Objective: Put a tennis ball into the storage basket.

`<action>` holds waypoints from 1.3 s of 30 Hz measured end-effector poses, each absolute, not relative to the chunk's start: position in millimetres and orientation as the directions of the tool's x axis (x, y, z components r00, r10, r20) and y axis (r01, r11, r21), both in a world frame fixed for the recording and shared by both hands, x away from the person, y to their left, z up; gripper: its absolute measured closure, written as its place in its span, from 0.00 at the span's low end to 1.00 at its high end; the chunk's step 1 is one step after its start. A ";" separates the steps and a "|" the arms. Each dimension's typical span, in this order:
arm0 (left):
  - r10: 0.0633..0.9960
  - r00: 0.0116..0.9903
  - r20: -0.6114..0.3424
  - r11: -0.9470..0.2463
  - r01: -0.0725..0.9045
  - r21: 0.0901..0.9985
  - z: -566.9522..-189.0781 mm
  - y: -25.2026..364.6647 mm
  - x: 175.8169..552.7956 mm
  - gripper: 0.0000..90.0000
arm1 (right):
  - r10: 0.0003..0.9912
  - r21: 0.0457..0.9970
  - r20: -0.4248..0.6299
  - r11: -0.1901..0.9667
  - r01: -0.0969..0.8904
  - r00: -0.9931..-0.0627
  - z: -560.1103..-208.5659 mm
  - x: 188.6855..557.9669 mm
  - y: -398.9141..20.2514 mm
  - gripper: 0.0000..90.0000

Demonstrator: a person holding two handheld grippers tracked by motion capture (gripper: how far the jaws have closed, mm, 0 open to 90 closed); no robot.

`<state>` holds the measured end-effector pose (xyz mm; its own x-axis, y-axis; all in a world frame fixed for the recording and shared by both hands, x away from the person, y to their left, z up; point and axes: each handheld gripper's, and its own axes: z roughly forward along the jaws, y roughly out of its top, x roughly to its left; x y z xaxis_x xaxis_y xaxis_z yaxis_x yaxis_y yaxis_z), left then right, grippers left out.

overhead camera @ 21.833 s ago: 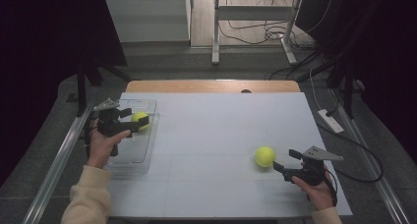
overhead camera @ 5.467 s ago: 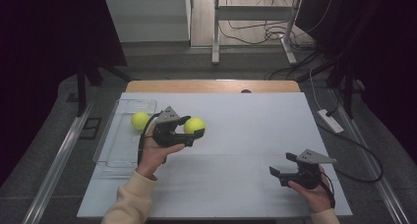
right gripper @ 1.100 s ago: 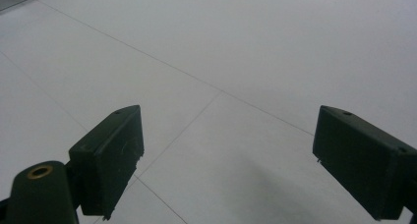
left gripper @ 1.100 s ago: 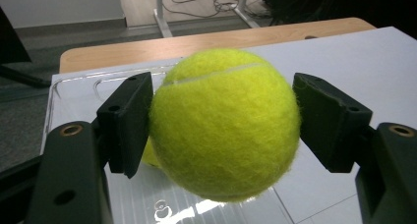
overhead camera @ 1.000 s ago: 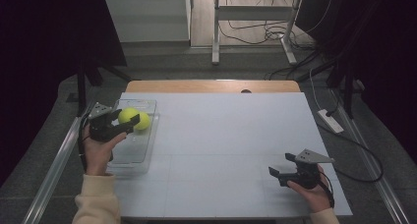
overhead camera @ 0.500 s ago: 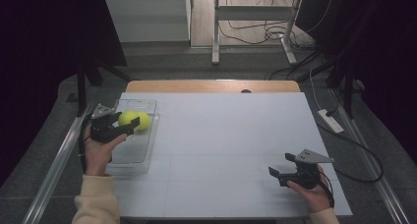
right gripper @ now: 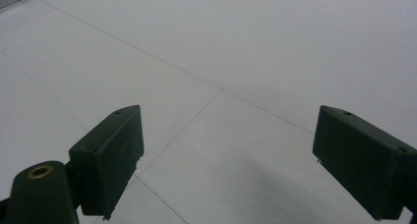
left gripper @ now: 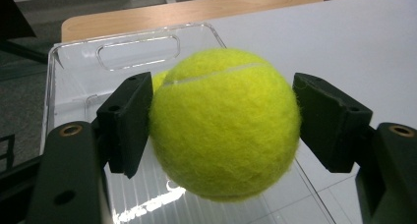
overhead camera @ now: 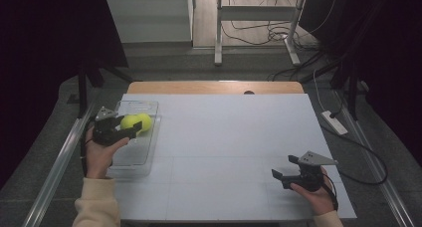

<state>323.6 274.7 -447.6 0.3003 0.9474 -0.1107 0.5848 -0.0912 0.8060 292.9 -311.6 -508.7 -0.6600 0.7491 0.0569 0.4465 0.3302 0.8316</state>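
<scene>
L tool [left gripper: 223, 130] grips tennis ball [left gripper: 224, 123], seam level, over tray [left gripper: 78, 81]; R tool [right gripper: 228, 160] wide.

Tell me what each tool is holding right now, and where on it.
The left tool grips a tennis ball across its middle, one pad on each side, above the clear tray. The right tool is open, holding nothing.
</scene>
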 end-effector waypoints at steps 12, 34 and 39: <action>0.948 0.308 -0.088 -0.133 0.629 0.766 -454.0 271.8 326.5 0.31 | 0.747 0.832 0.058 0.331 0.446 -0.663 -509.4 293.2 -310.8 0.13; 0.946 0.324 -0.030 -0.222 0.710 0.668 -472.1 263.1 337.8 0.30 | 0.748 0.829 0.059 0.333 0.450 -0.661 -510.0 293.6 -310.8 0.13; 0.946 0.323 -0.029 -0.225 0.718 0.659 -473.8 262.8 338.7 0.30 | 0.748 0.829 0.059 0.332 0.450 -0.661 -510.0 293.6 -310.9 0.13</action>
